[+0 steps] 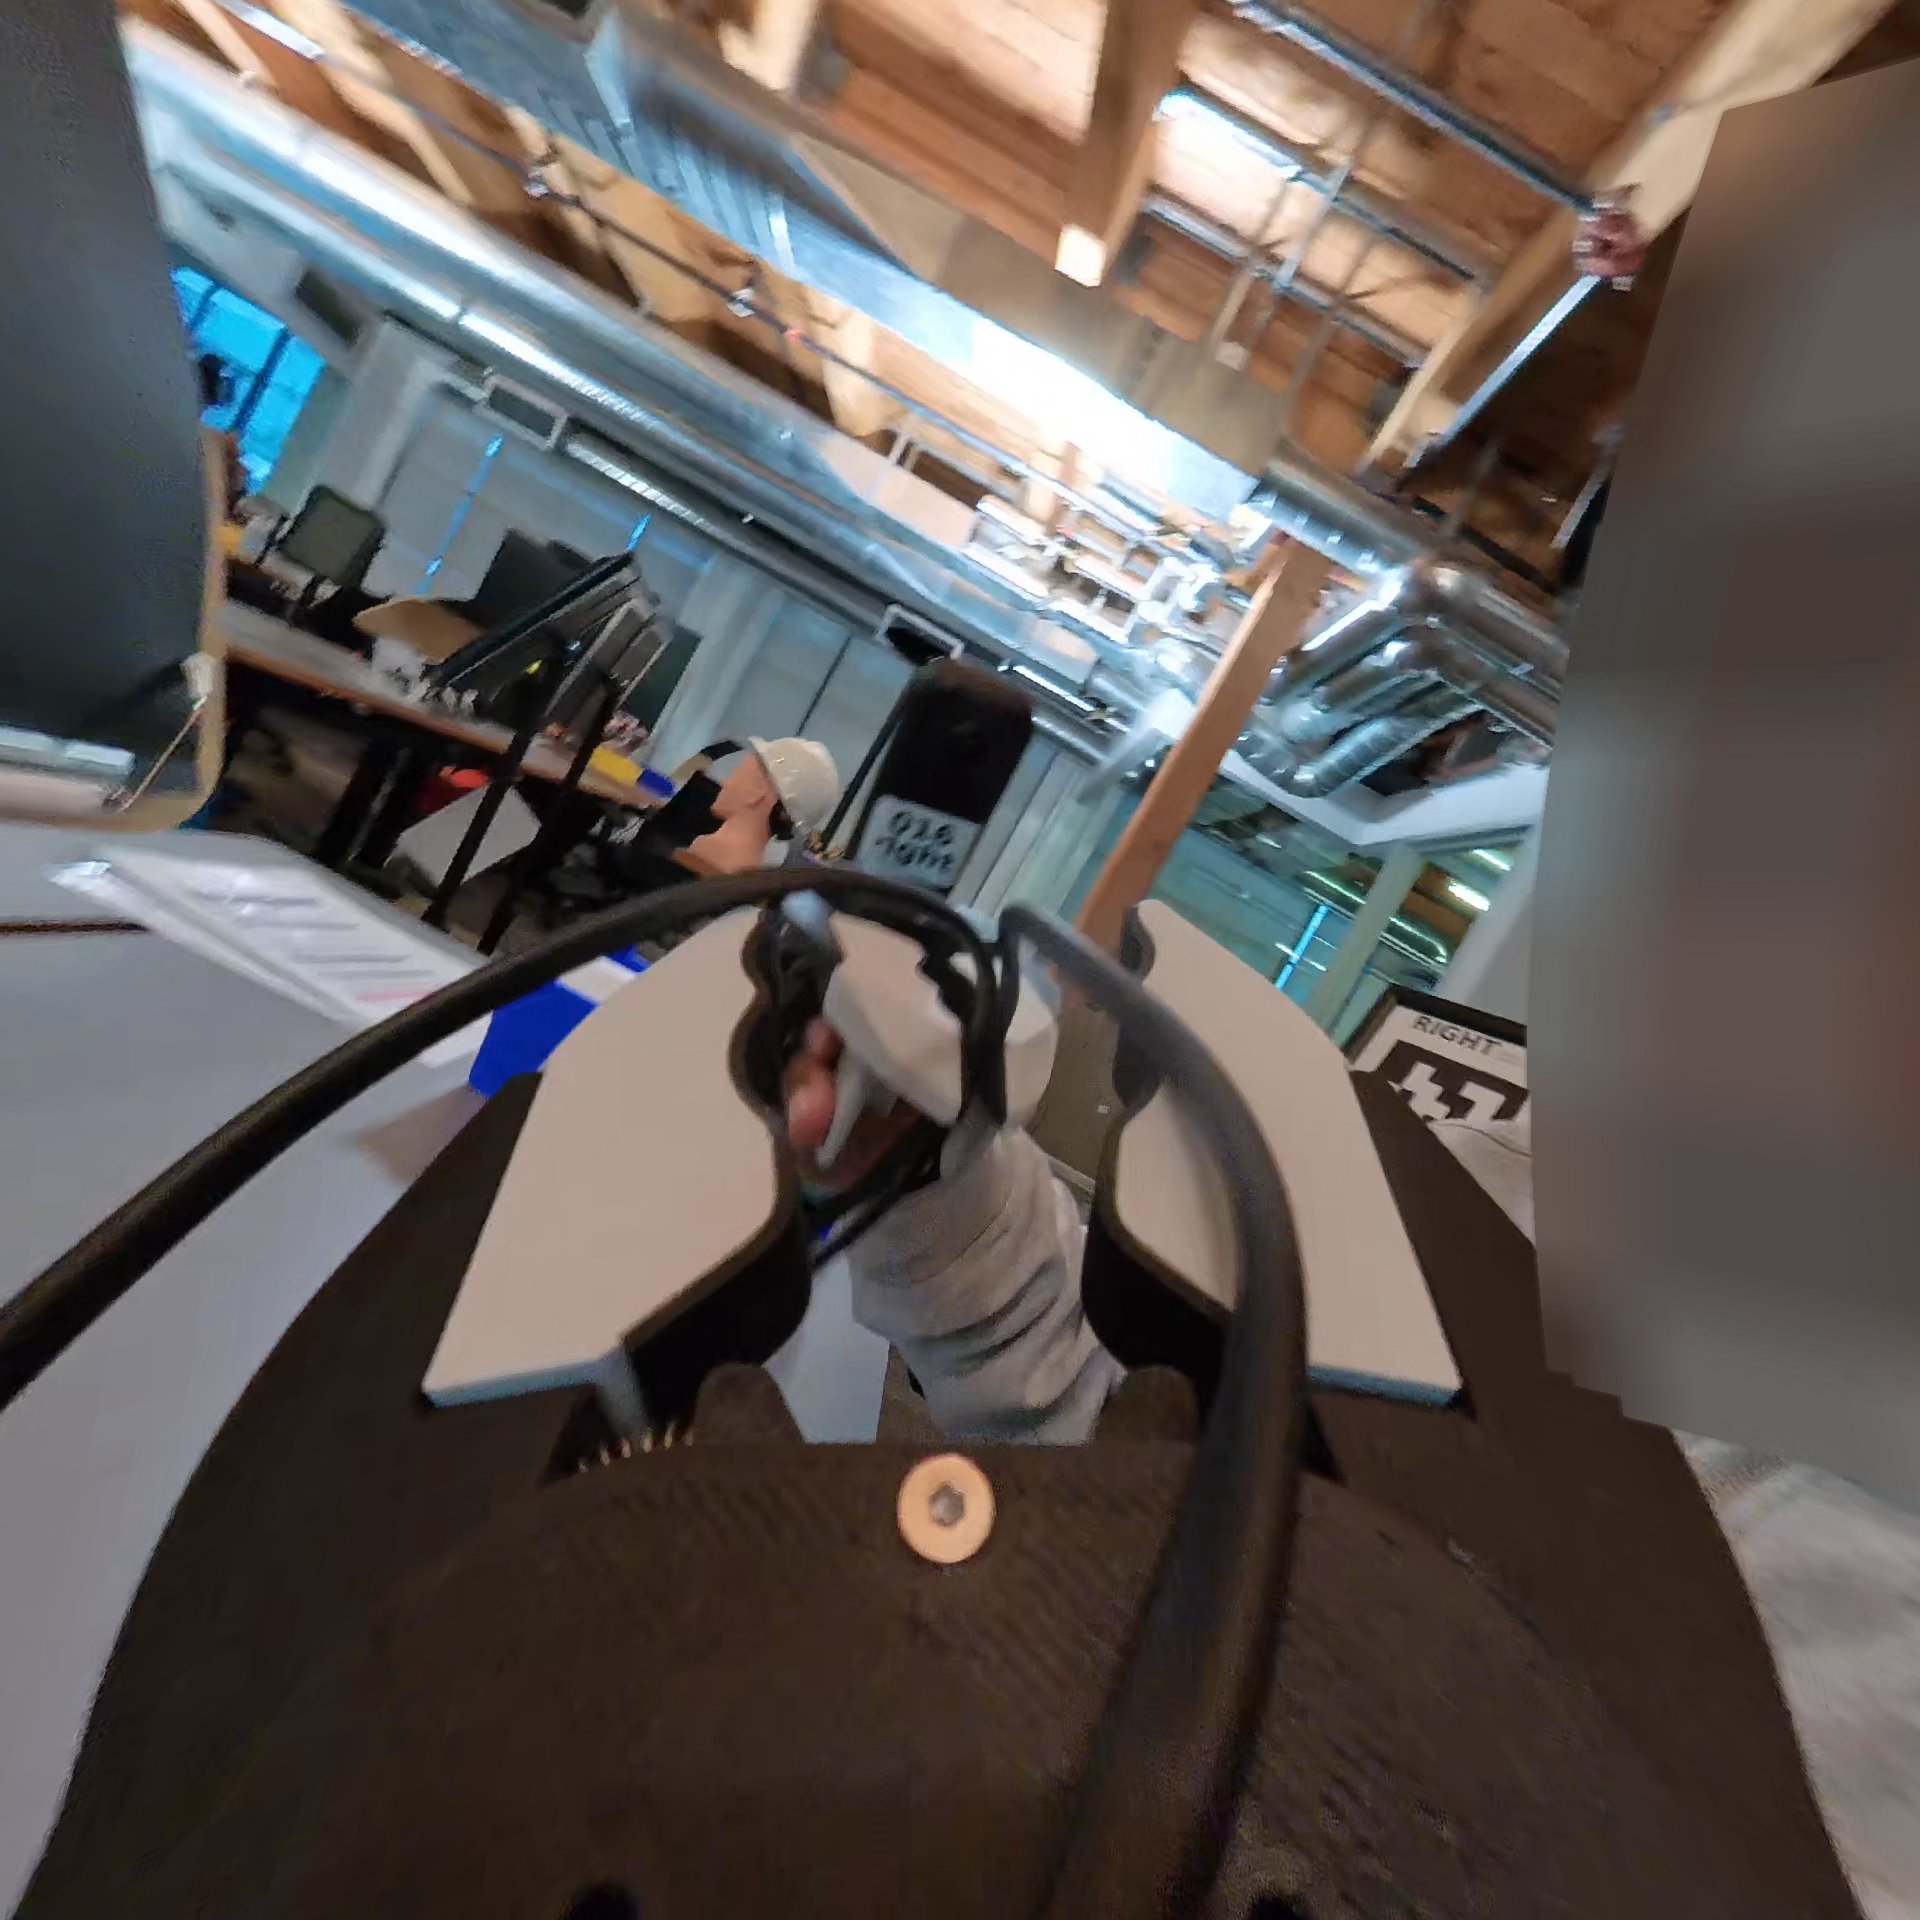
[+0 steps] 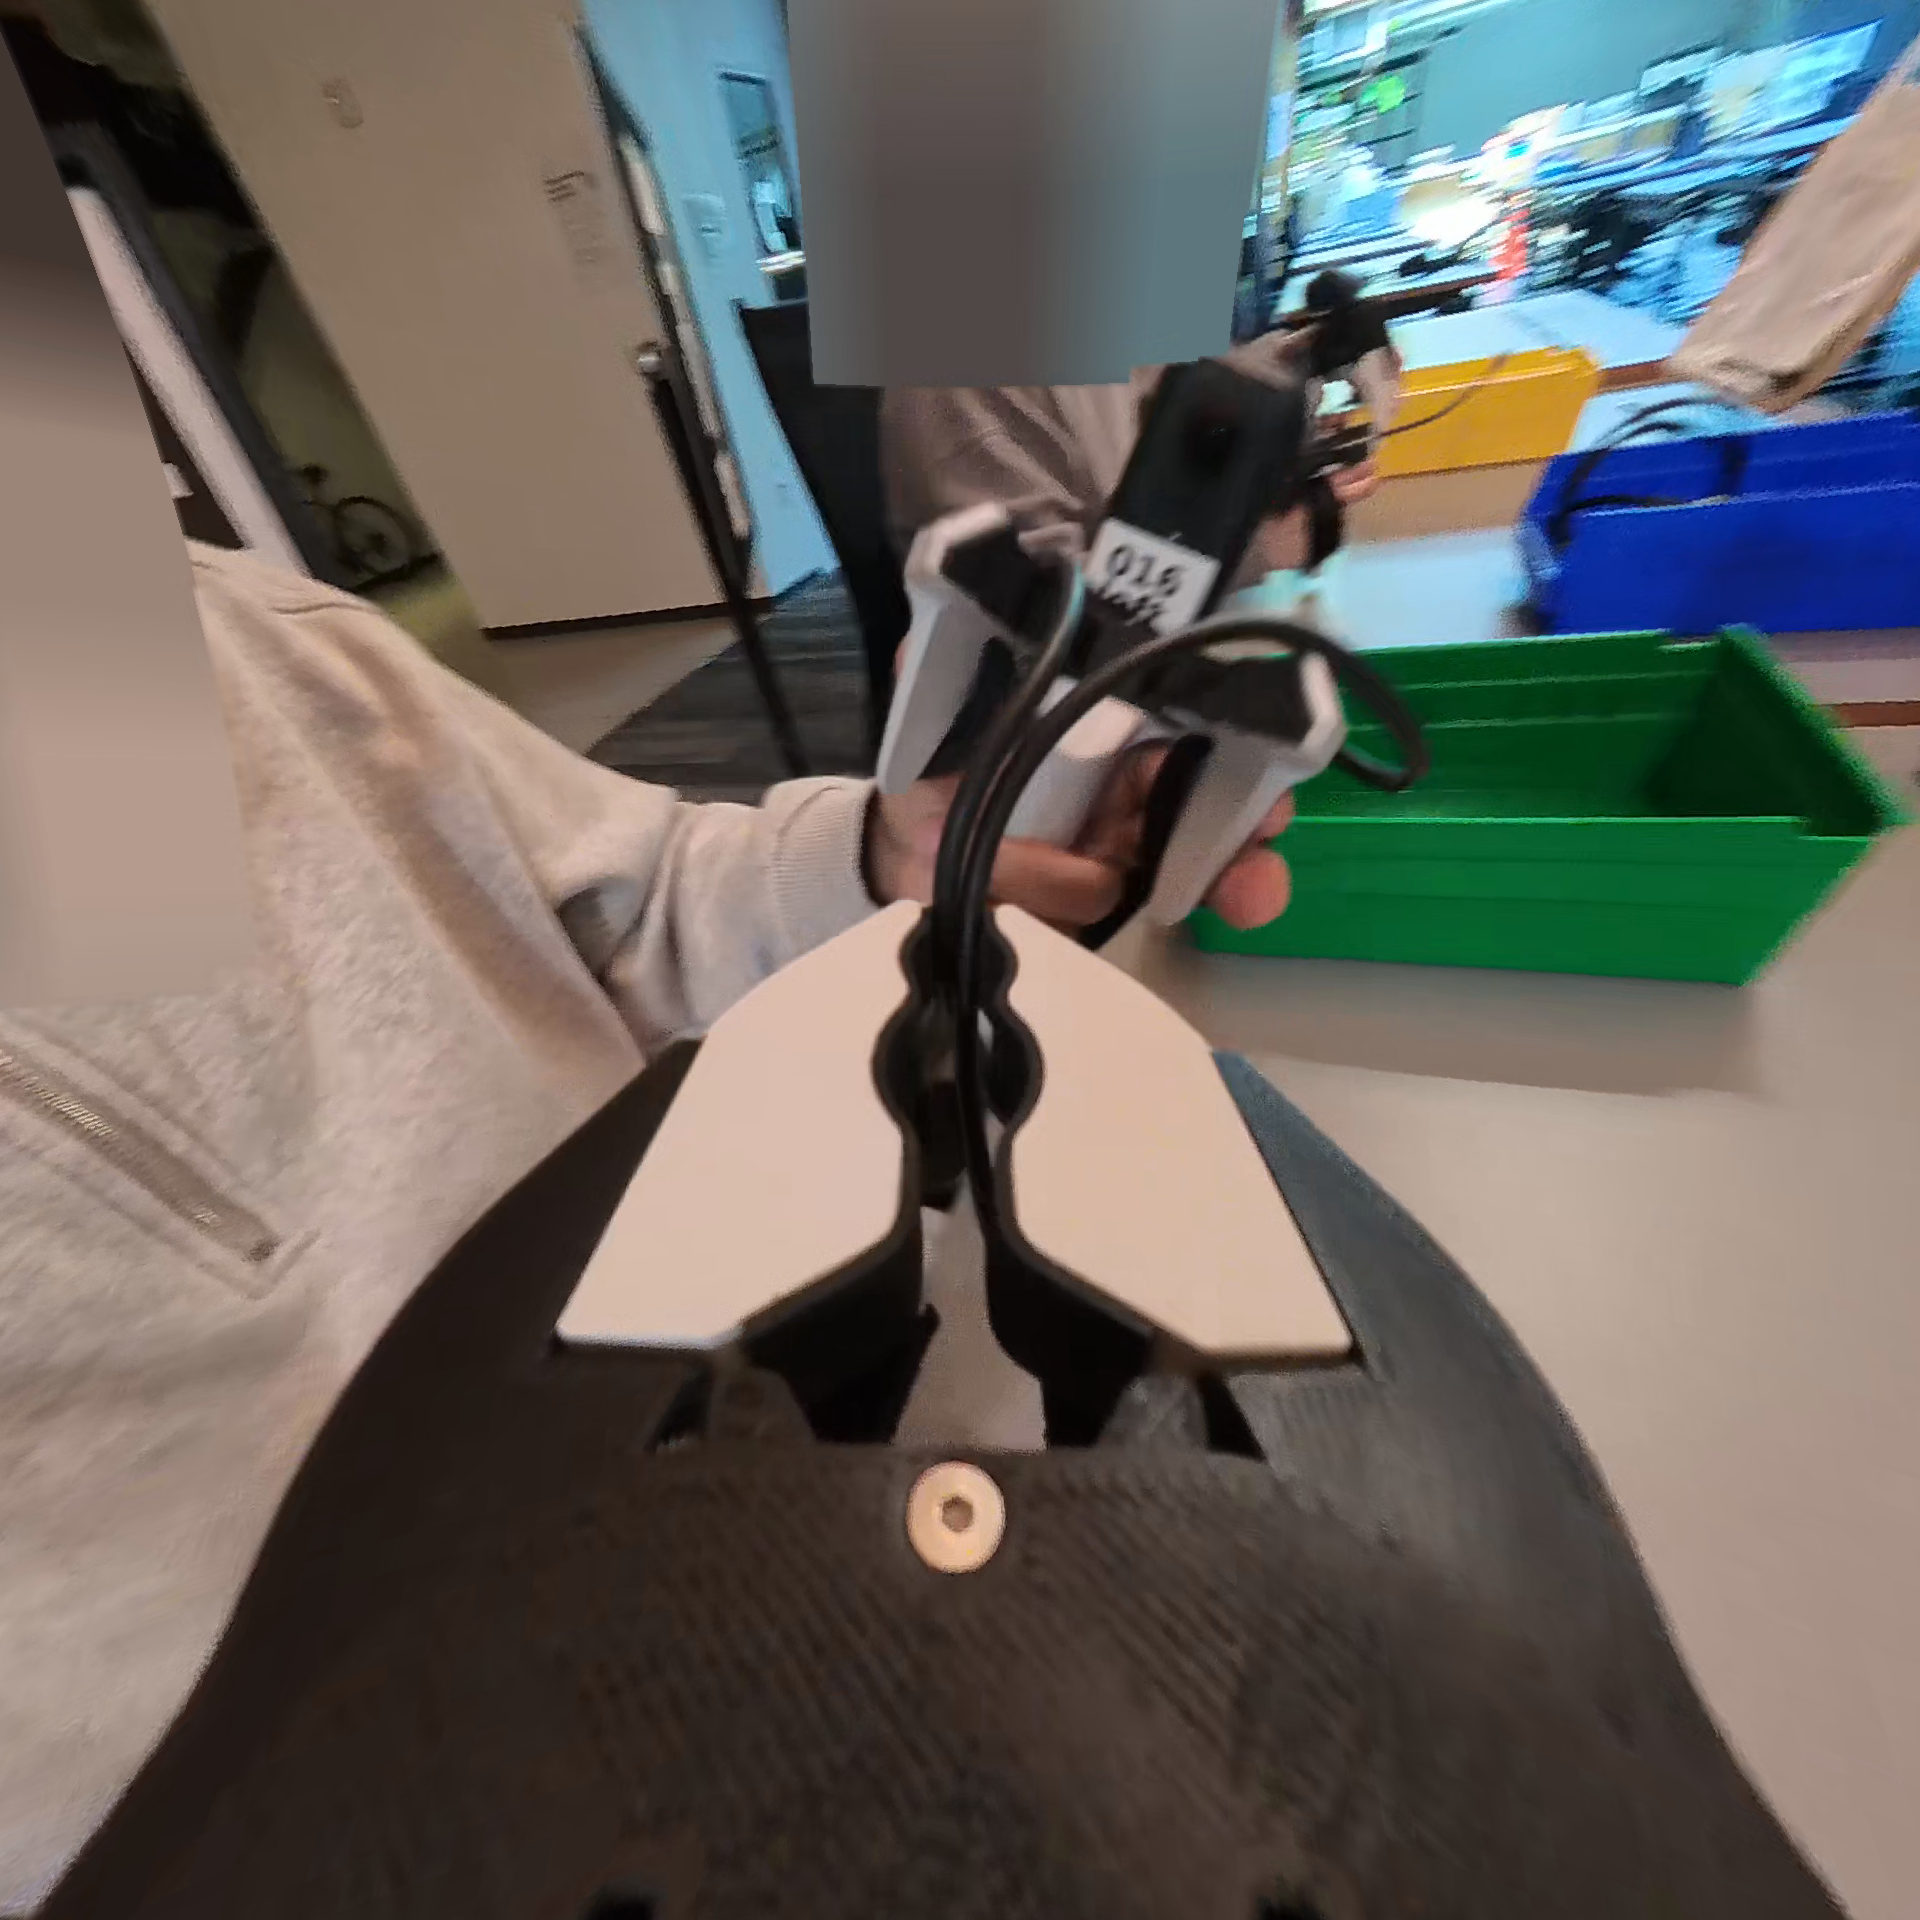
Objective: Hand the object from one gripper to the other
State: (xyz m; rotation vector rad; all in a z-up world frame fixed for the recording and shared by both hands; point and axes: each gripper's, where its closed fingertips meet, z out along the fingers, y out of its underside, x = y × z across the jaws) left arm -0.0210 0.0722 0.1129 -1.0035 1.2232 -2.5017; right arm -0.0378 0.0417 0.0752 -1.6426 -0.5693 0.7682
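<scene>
A black cable is the object. My right gripper is shut on it near the fingertips, and the cable loops upward from there. My left gripper is just beyond, held in a hand, with its white fingers spread and the cable loop running between and over them. In the left wrist view, my left gripper is open wide. The right gripper sits between its fingers, clamped on the cable. One strand drapes over the left gripper's right finger.
A green bin, a blue bin and a yellow bin stand on the grey table behind the grippers. A person's grey sleeve fills the left side. A printed sheet lies on the table.
</scene>
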